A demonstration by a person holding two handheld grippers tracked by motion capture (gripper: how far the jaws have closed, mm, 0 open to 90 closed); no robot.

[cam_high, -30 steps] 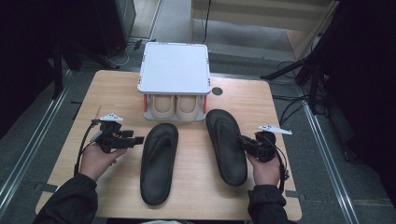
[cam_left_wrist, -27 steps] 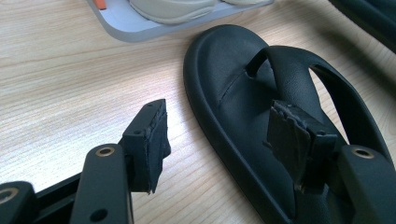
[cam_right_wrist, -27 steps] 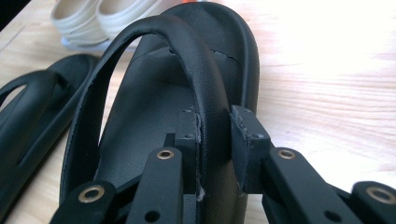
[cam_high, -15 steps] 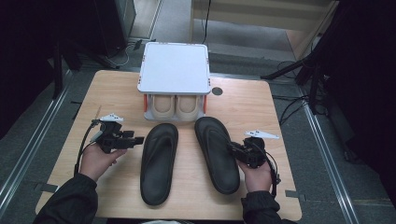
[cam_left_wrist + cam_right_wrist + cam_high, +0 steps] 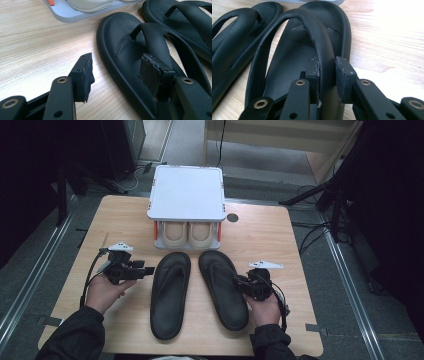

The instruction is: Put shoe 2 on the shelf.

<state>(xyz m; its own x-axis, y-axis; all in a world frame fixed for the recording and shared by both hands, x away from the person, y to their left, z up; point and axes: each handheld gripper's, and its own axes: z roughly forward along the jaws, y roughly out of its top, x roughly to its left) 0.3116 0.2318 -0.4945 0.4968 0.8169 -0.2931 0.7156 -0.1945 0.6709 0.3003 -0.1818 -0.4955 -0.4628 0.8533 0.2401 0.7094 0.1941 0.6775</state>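
With my right gripper (image 5: 246,285) clamped on the right sandal's (image 5: 222,287) strap, the pair lies nearly together at centre frame, while my left gripper (image 5: 148,270), jaws apart and just now narrowing, straddles the left sandal's (image 5: 170,292) edge without pressing it.

bare worktop (image 5: 120,220) lies left of the left sandal (image 5: 170,295) and right of the right sandal (image 5: 223,287). only a narrow strip separates the two. the white shoe rack (image 5: 187,195) blocks the far middle, just beyond the toes.
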